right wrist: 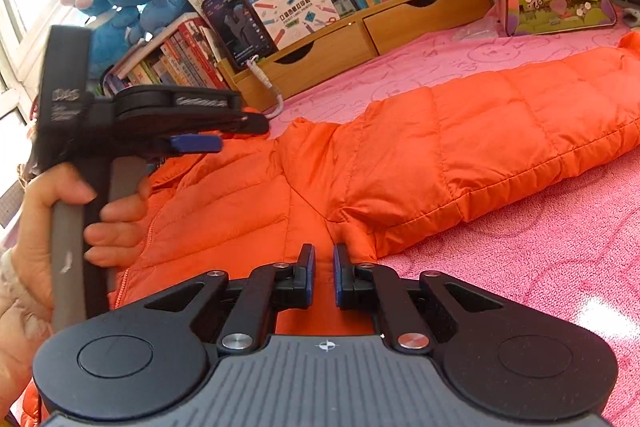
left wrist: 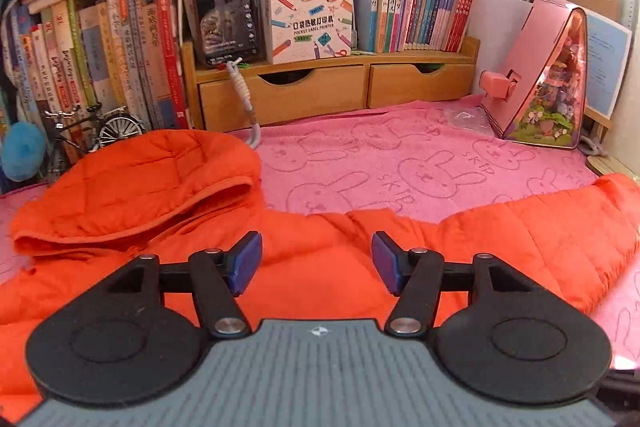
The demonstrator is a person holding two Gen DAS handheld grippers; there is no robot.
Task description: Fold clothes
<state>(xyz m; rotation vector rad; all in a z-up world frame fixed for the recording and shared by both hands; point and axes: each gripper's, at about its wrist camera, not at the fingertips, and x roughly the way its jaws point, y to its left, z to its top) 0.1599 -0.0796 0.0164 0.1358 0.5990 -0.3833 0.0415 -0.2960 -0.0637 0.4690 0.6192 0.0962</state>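
Pinching a ridge of quilted orange fabric, our right gripper (right wrist: 324,277) has its blue pads nearly together on the jacket (right wrist: 420,163), close to where the sleeve (right wrist: 520,131) joins the body. Our left gripper (left wrist: 317,263) hangs over the same jacket with its jaws apart and nothing between them; in the right wrist view a hand (right wrist: 52,223) holds it by its grey handle above the jacket's zip side. The jacket is puffy, stitched in soft panels, and lies spread across a pink towel (left wrist: 420,163) with a nubbly pile and outlined rabbits. Its rounded hood (left wrist: 140,183) slumps toward the towel's far left corner, while the sleeve reaches toward the right edge. Along the far edge stands a smooth wooden organiser (left wrist: 332,87) with two closed drawers; its top shelf holds upright books (left wrist: 420,7), a cardboard label-printer box (left wrist: 306,25) and a phone (left wrist: 226,5) leaning upright. At the far right corner sits a glossy pink triangular box (left wrist: 548,79).
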